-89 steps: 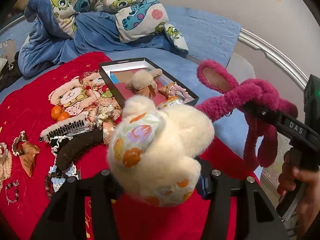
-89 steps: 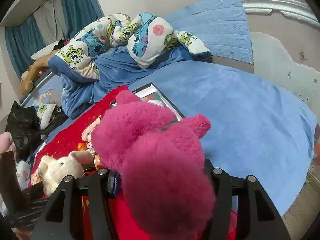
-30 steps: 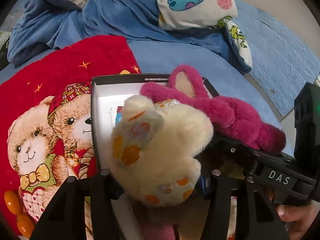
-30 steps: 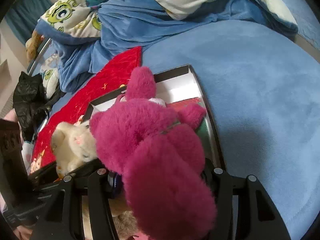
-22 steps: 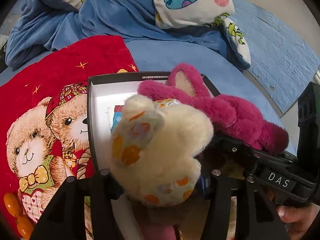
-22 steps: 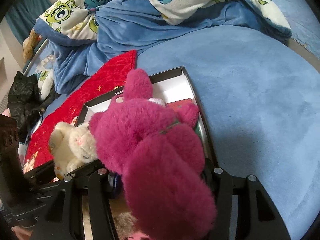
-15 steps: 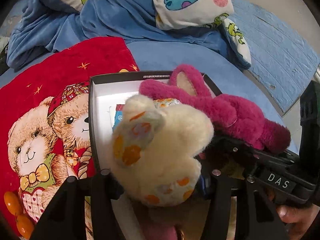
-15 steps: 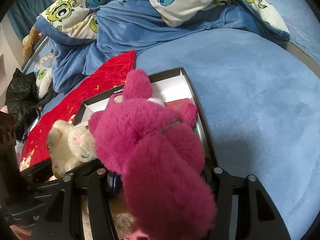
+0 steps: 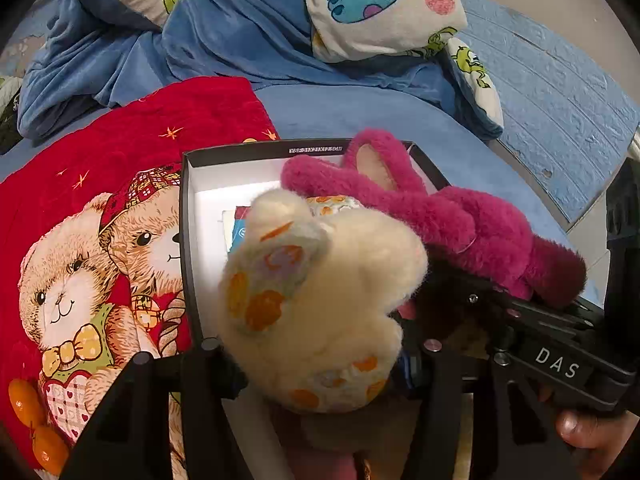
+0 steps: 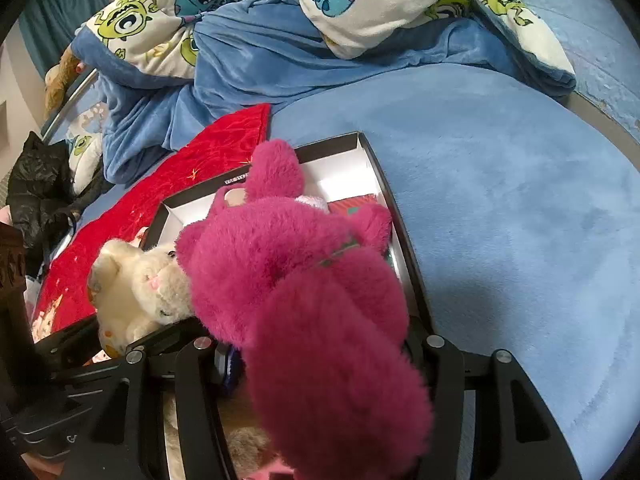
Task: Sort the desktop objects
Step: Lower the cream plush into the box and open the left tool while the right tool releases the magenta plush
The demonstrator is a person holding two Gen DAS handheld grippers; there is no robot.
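My left gripper (image 9: 316, 356) is shut on a cream plush toy (image 9: 320, 304) with orange-patterned ears, held over the black-rimmed white box (image 9: 192, 184). My right gripper (image 10: 320, 348) is shut on a magenta plush bear (image 10: 304, 280), also over the box (image 10: 384, 184). The two toys touch side by side; the bear shows in the left wrist view (image 9: 460, 220) and the cream toy in the right wrist view (image 10: 136, 280). The toys hide most of the box's inside; a little coloured packaging shows.
The box lies on a blue bed cover (image 10: 500, 200) beside a red teddy-bear blanket (image 9: 80, 220). Small oranges (image 9: 24, 400) lie at the blanket's lower left. A rumpled monster-print duvet (image 9: 360, 4) is piled behind. A black bag (image 10: 36, 188) sits far left.
Both grippers, each still holding its toy, came over the box about a second ago and have since eased back slightly; the toys remain pressed together.
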